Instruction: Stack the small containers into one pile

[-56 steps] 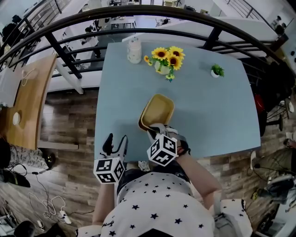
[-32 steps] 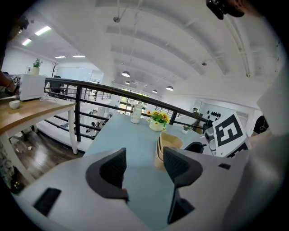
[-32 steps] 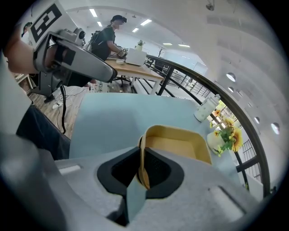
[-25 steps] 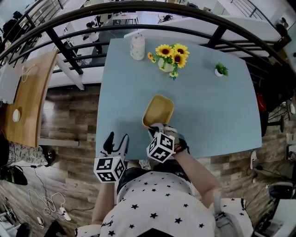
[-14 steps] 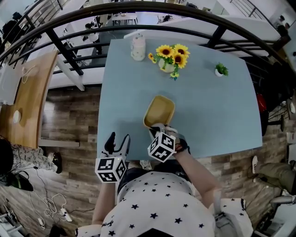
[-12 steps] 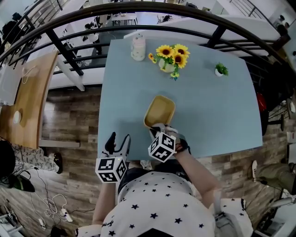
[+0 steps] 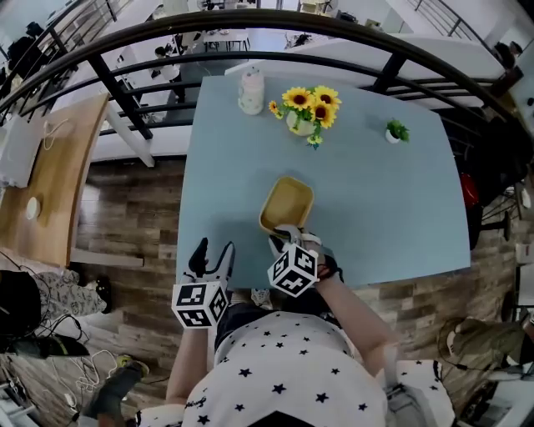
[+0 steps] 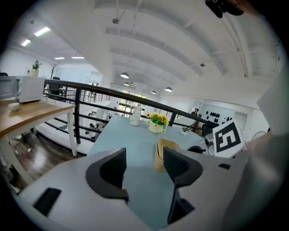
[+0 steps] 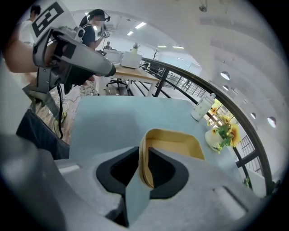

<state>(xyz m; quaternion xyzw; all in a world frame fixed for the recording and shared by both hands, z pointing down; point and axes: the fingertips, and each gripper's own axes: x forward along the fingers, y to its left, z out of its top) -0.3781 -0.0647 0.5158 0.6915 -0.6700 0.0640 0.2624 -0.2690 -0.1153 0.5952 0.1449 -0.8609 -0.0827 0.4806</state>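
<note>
- A pale blue table (image 7: 375,208) stands on a raised floor beside a dark curved railing (image 7: 250,21). Wood flooring and office desks lie below and beyond.
- At the table's far side stand a white jar (image 7: 250,90), a vase of sunflowers (image 7: 304,108) and a small potted plant (image 7: 392,132), all well apart from the work.
- The yellow containers (image 7: 286,204) sit nested as one stack on the near half of the table. The layered rims seen in the right gripper view suggest the pile is already formed.
- The right gripper (image 7: 284,238) points steeply down at the stack's near end, with one jaw inside the near wall and one outside. A thin wall is easiest to carry and lower by the rim, which would explain this hold.
- Its jaws have just been opening. The rim is between them, but the pinch looks slackened, more a letting-go than a hold.
- The left gripper (image 7: 209,254) hovers at the table's near edge, left of the stack and not touching it. Its jaws are apart with only bare table between them, probably kept clear so the right one can work alone.
- From the left gripper the stack lies ahead and to the right, near the right gripper's marker cube (image 8: 228,135).
</note>
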